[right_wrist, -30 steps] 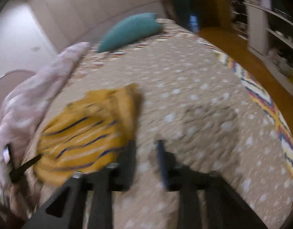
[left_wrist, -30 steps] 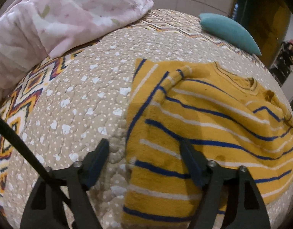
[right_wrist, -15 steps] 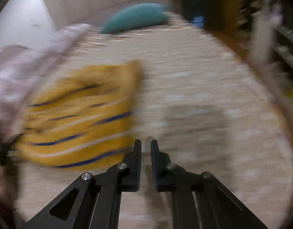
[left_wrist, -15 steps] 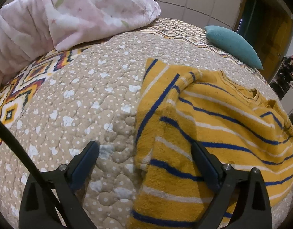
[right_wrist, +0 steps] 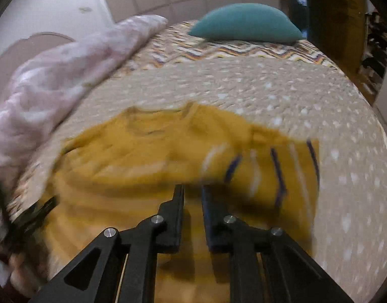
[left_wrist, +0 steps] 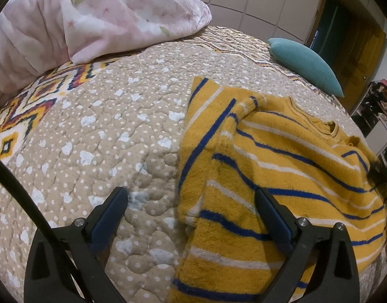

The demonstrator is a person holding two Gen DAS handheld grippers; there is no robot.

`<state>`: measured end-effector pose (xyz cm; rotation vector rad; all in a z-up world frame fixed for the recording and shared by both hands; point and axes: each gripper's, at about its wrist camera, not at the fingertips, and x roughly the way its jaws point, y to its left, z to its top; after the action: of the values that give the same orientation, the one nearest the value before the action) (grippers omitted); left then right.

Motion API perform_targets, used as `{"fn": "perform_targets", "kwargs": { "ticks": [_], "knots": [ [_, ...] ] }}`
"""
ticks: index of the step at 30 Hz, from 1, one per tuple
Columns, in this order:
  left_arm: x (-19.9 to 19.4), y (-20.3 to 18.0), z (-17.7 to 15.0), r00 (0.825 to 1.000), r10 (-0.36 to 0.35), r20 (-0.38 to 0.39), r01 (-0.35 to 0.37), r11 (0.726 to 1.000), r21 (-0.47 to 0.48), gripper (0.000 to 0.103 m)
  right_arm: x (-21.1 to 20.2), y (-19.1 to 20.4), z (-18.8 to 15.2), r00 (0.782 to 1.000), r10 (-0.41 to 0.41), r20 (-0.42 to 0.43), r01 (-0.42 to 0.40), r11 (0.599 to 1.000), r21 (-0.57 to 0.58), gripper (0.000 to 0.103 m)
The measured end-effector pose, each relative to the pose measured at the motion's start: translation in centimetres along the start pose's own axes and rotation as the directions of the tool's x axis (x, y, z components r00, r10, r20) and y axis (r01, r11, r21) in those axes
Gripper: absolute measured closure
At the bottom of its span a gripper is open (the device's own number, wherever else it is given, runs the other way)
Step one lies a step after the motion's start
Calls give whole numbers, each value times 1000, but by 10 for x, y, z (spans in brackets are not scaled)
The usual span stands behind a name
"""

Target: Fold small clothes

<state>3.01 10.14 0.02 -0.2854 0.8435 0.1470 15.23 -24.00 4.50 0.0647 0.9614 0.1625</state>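
Since a second ago our right gripper [right_wrist: 192, 189] has swung over the yellow striped sweater [left_wrist: 269, 176], its jaws nearly closed on nothing. Our left gripper [left_wrist: 191, 197], jaws just widened, straddles the sweater's left edge on the bed [left_wrist: 105, 139], holding nothing.

beige dotted quilted bed [left_wrist: 112, 136], yellow striped sweater [left_wrist: 281, 166], pink floral blanket [left_wrist: 92, 17], teal pillow [left_wrist: 304, 63]
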Motion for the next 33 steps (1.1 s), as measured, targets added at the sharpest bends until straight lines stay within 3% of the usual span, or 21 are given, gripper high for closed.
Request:
{"fn": "perform_targets", "kwargs": {
  "ticks": [3,5,6,10,15,18,22,27,29,31,33],
  "knots": [
    [1,1,0,1000,-12,0,12,1000,-3,0,27,-32,23,980,-195,-31,197,977,79,89],
    [1,1,0,1000,-16,0,16,1000,-6,0,25,-46,30,945,-324,-38,326,939,110,78],
    [1,1,0,1000,-19,1,19,1000,-8,0,17,-47,33,936,-350,-21,350,929,119,78],
    [-1,3,0,999,-35,5,35,999,-19,0,-30,-30,27,961,-268,71,258,957,130,65],
    [-19,10,7,995,-102,-14,101,994,-41,5,-61,43,29,998,-30,59,28,999,43,65],
    [-73,28,6,992,-113,64,117,991,-62,5,-52,99,29,996,87,5,-87,995,-42,65],
    [-129,73,-3,991,-28,130,40,995,-96,5,-16,190,17,981,170,-97,-187,961,-203,65],
    [-170,160,-27,985,115,129,-88,976,-198,5,48,272,2,982,78,-172,-131,937,-323,65],
    [-182,193,-35,972,194,137,-158,958,-238,5,75,295,3,983,12,-181,-75,935,-346,62],
    [-190,217,-43,956,264,130,-222,936,-272,5,85,310,10,989,-62,-134,6,923,-385,58],
    [-196,238,-52,941,315,122,-266,913,-309,5,93,322,15,981,-144,-128,79,905,-418,52]
  ]
}}
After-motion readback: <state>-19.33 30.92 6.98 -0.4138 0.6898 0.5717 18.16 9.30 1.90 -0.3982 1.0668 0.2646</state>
